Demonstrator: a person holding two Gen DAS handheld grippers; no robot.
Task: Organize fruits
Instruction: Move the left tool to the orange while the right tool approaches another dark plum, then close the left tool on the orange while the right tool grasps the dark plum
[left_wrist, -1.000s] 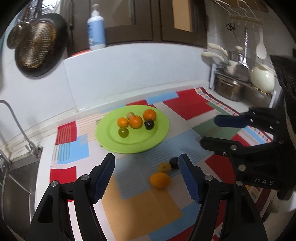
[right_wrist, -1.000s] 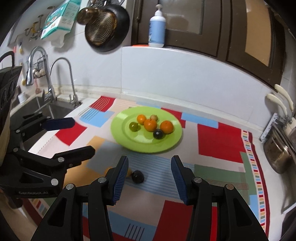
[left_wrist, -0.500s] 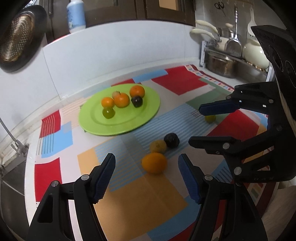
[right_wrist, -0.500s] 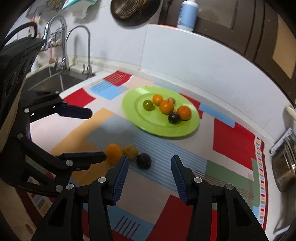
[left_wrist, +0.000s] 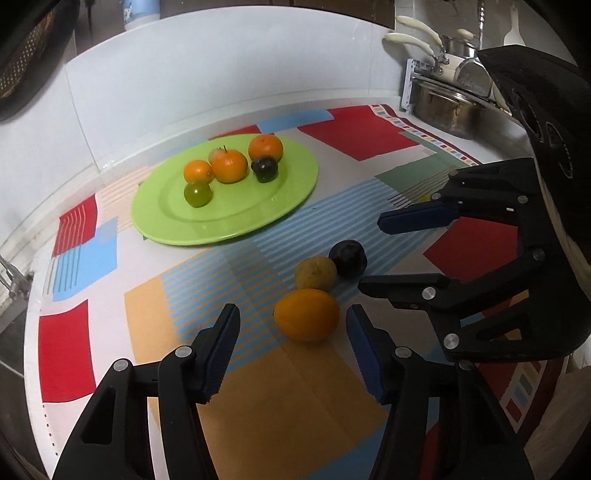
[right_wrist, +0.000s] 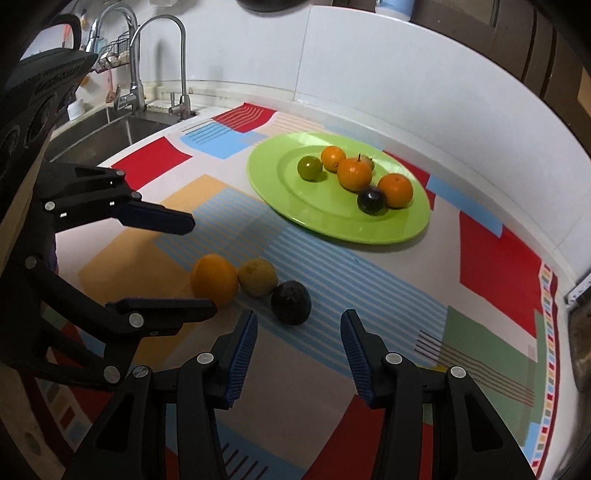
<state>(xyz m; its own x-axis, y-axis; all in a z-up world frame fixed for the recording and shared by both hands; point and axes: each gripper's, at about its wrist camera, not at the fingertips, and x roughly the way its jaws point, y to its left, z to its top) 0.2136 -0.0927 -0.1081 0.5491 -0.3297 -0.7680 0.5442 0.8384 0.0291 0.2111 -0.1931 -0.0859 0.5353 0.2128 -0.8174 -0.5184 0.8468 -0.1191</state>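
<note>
My left claw (left_wrist: 293, 343), spread wide, has the orange (left_wrist: 306, 314) lying straight ahead between its tips, while my right claw (right_wrist: 299, 347), also spread, faces the dark plum (right_wrist: 290, 302).

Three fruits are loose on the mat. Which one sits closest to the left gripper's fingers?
The orange: it lies just ahead of the open left gripper. The yellowish fruit and dark plum sit farther off.

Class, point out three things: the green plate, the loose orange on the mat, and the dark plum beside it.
Green plate (left_wrist: 173, 221), left wrist view, bare front rim.
Loose orange (left_wrist: 306, 319), left wrist view, middle of its skin.
Dark plum (right_wrist: 291, 302), right wrist view, its centre.
</note>
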